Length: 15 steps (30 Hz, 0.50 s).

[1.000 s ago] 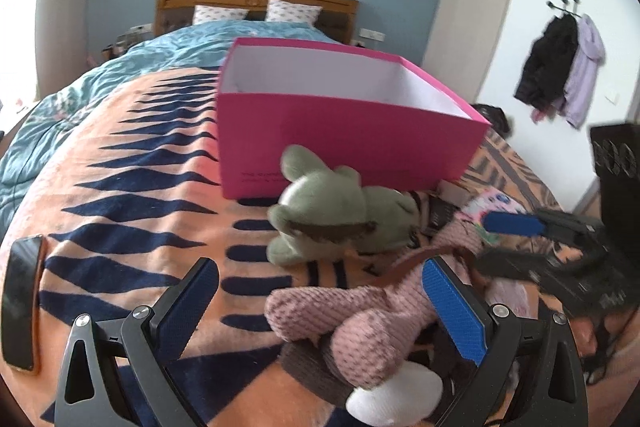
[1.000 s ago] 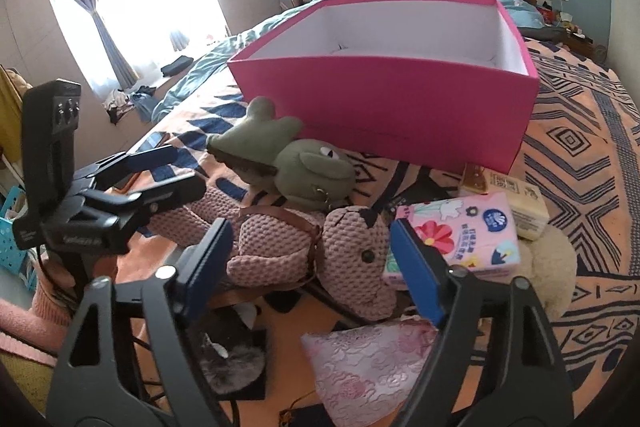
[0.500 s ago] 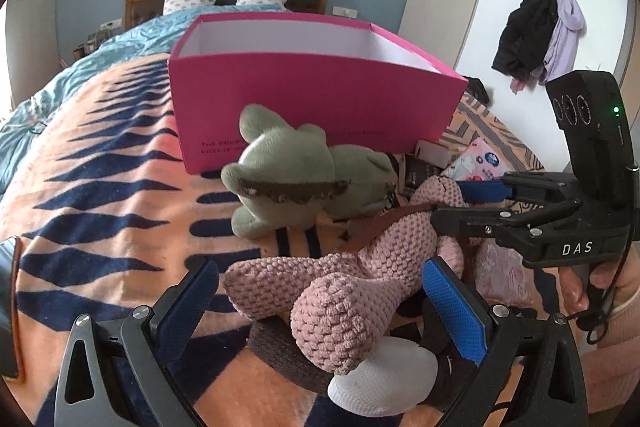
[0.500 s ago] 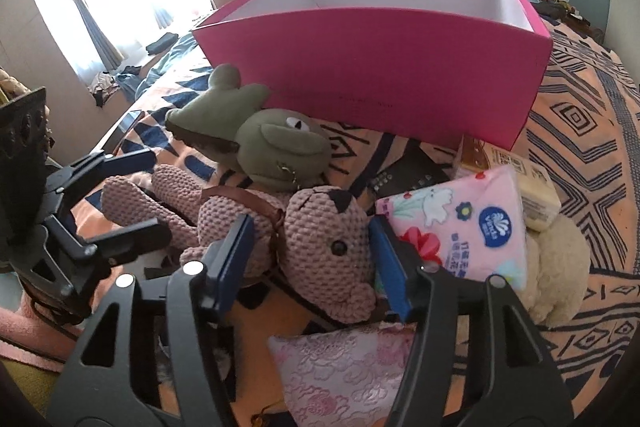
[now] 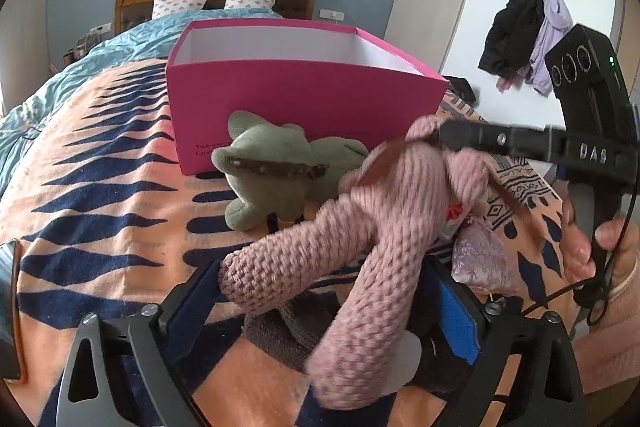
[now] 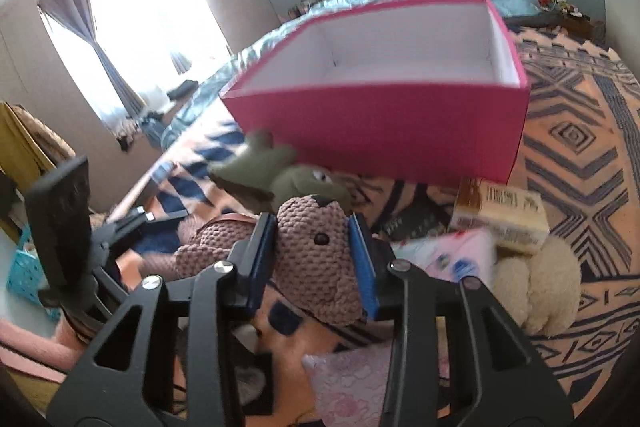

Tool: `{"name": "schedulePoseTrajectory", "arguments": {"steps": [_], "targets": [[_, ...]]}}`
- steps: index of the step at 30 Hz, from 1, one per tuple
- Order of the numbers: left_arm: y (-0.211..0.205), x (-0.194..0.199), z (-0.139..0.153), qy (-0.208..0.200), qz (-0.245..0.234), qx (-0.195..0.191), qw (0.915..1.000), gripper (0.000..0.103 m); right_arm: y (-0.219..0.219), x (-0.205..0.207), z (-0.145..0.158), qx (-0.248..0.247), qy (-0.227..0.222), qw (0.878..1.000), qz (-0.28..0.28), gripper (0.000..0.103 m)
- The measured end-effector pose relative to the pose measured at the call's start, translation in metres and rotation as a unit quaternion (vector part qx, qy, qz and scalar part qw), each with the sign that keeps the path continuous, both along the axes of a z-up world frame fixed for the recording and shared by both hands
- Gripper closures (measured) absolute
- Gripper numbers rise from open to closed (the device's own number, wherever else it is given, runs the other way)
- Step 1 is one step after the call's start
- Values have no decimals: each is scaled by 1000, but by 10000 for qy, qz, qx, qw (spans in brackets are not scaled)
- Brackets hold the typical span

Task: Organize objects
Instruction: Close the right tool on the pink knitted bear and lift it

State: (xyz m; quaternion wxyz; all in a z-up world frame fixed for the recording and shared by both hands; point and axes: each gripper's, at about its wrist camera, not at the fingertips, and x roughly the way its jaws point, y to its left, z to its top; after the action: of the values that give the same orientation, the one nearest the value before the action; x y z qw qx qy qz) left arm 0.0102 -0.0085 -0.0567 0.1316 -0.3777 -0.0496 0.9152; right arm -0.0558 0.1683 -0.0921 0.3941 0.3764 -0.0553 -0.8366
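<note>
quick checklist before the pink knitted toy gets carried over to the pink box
1. Right gripper grip: its jaws have just been closing and now clamp the pink knitted toy by the head: ok.
2. Left gripper clear of the toy: the jaws stand wide but the legs hang between them; whether they touch: cannot tell.
3. Pink box open with room: white inside, nothing seen in it: ok.
4. Green plush in the path: it lies between toy and box, against the box wall: not ok for a low drag, lift first.
5. Brown strap snagging on anything: cannot tell.
</note>
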Motion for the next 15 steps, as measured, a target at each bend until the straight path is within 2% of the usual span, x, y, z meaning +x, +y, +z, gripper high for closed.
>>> {"name": "schedulePoseTrajectory", "arguments": {"steps": [1,2,4,6,8,13,15], "targets": [[0,-1,0,-2,6,-9,10000,14,0,0,2,-52,14,10000,13,63],[0,-2,-1,-26,20,-15,10000,23,-2,0,5,-19,95,9999,-45,63],[-1,-8,-6,-139,43,-32,9999,29,-7,0,5,118,165,9998,-68,63],[-2,-13,-11,-240,90,-75,9996,51,-6,-1,1,165,121,9998,-69,63],[-6,-19,-19,-441,144,-16,9989,61,-7,-2,-6,310,35,9995,-21,62],[-12,-24,-24,-574,191,89,9981,63,-6,-1,-18,527,-50,9983,236,51],[-12,-24,-23,-565,201,68,9982,63,-8,-2,-19,566,-35,9979,315,50]]}}
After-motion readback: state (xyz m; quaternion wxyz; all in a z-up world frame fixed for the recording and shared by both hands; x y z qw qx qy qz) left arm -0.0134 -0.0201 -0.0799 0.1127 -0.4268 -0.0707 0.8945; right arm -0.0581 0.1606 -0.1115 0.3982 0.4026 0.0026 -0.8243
